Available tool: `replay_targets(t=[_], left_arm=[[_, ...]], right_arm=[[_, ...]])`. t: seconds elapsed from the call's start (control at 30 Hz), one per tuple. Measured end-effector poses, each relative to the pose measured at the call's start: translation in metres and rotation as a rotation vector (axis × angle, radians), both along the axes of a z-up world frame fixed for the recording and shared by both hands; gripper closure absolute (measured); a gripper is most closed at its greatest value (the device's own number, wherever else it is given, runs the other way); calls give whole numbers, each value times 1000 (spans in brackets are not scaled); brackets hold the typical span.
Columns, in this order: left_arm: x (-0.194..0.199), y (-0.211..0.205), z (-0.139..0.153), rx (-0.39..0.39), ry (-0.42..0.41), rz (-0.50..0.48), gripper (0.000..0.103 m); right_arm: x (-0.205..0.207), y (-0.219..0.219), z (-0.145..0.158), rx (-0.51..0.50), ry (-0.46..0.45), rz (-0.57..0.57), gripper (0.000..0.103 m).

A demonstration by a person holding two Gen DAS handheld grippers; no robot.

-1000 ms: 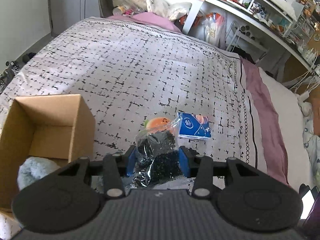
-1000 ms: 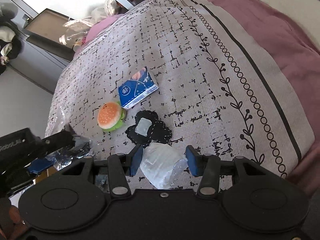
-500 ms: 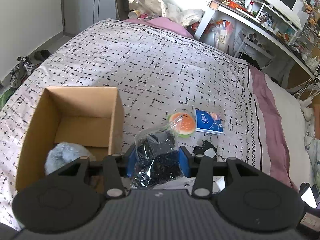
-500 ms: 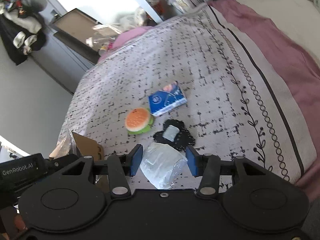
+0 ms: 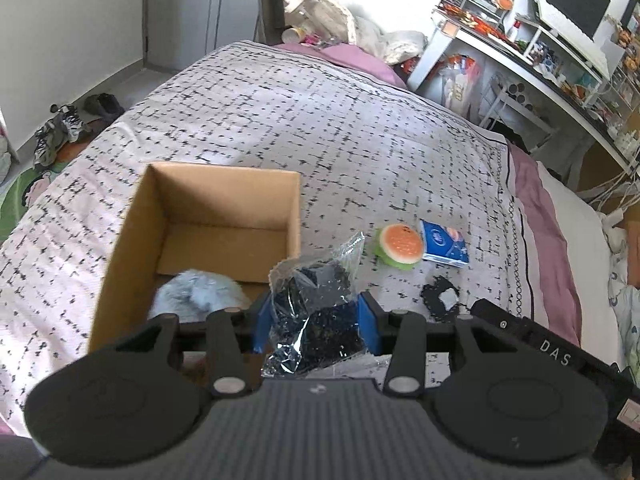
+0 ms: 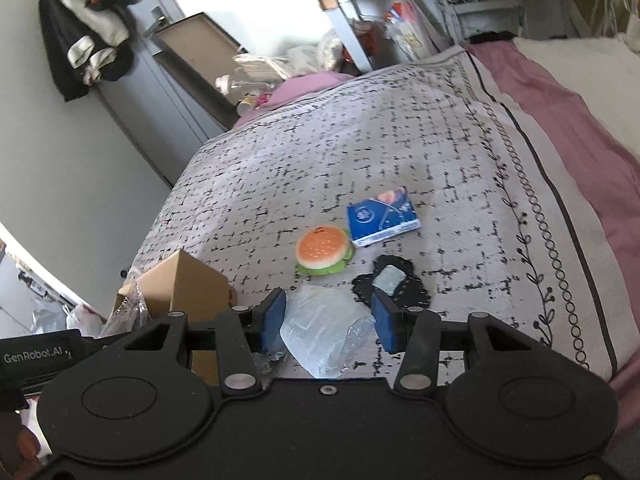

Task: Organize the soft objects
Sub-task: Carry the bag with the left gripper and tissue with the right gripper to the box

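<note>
My left gripper (image 5: 316, 318) is shut on a clear bag of black pieces (image 5: 320, 280), held just right of an open cardboard box (image 5: 216, 216) on the bed. A fluffy pale blue thing (image 5: 196, 296) lies inside the box. My right gripper (image 6: 328, 320) is shut on a pale crumpled plastic bag (image 6: 324, 332) above the bedspread. Beyond it lie a burger plush (image 6: 322, 250), a blue tissue pack (image 6: 380, 218) and a black lace piece with a white pad (image 6: 390, 286). The box corner (image 6: 188, 284) shows at its left.
The patterned bedspread (image 5: 320, 120) has a pink sheet (image 5: 552, 240) along its right side. A cluttered white desk (image 5: 520, 60) stands beyond the bed. Shoes (image 5: 60, 132) lie on the floor at left. The right gripper's body (image 5: 540, 344) sits close beside my left one.
My left gripper has carried its bag leftward toward the box, which now sits centred in its view. The right gripper has risen and rolled with its bag, so the box corner came into view.
</note>
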State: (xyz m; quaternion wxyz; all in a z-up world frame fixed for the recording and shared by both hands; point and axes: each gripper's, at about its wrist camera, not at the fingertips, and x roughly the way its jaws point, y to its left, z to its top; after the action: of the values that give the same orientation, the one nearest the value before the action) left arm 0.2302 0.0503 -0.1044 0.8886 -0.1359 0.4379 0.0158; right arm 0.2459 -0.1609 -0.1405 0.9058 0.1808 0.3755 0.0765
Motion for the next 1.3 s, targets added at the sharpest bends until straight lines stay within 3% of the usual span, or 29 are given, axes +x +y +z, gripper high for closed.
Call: replay_targets(t=[0.43, 1.3], left_arm=[[-8, 56, -10, -15, 22, 71, 59], [33, 121, -16, -33, 50, 85, 56]], right_arm=[[-1, 49, 5, -50, -6, 109, 57], [12, 138, 4, 29, -52, 273, 57]])
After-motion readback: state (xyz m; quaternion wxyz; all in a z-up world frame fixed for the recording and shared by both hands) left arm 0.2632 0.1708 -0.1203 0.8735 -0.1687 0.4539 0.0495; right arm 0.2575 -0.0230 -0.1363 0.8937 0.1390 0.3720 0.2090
